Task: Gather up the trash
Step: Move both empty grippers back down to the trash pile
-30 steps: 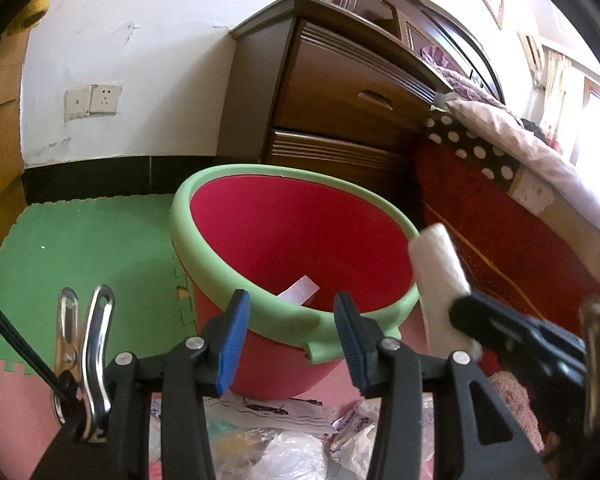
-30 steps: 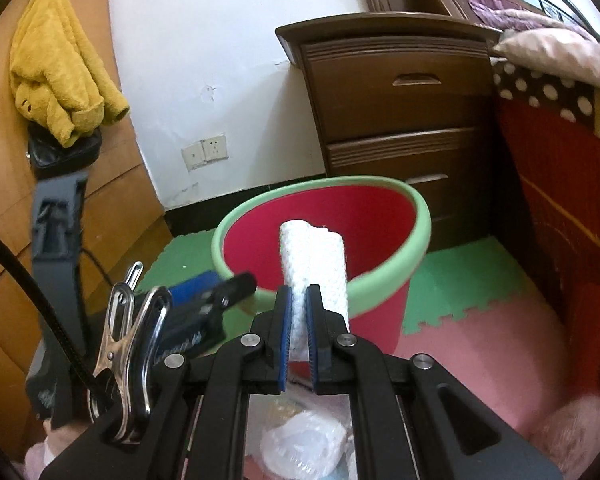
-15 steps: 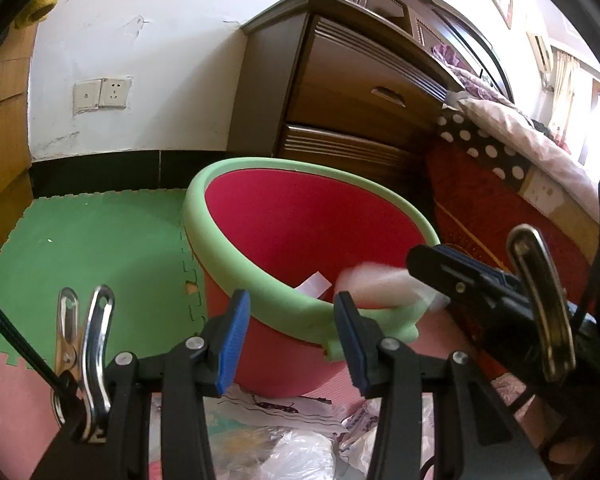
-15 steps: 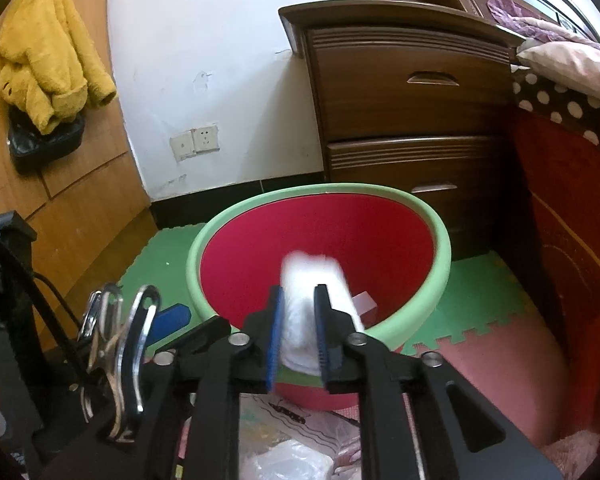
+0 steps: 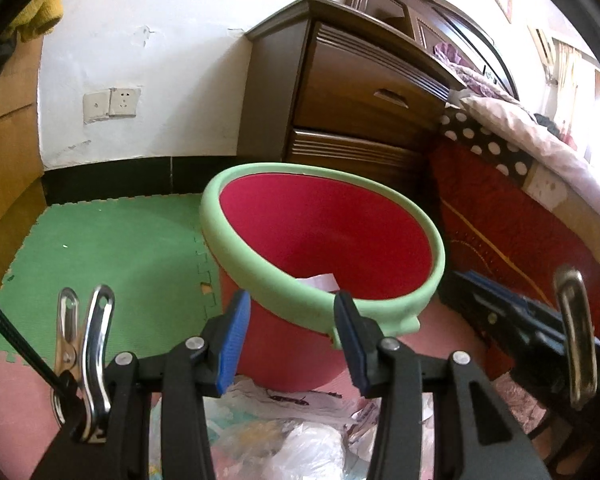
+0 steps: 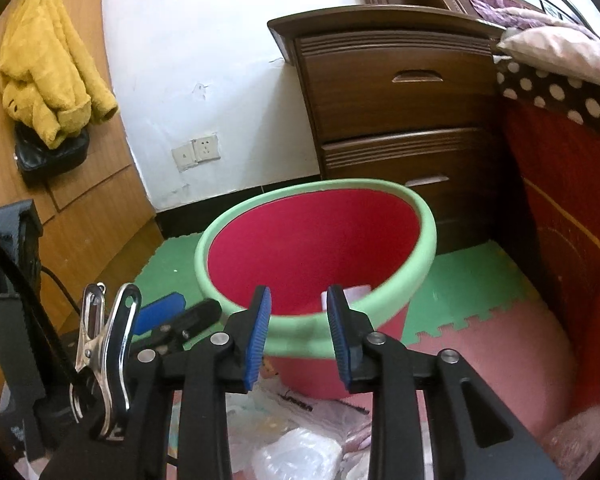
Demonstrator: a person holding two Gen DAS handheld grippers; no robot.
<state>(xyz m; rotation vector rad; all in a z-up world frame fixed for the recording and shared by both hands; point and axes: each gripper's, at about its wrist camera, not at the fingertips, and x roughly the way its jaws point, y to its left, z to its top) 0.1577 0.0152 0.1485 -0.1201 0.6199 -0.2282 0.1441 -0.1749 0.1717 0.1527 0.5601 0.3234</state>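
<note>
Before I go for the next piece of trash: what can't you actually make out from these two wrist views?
- Bucket floor: near rim hides it, both views; only a white scrap shows.
- Trash pile: cut off by the bottom edge and the right gripper, whose jaws are opening, empty.
- Left gripper: empty.

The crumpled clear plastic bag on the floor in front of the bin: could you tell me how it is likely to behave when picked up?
The plastic bag looks thin and crumpled, so it is probably floppy and very light. Its glossy film may slip between the fingers. Other wrappers lie against it, so they might drag along.
</note>
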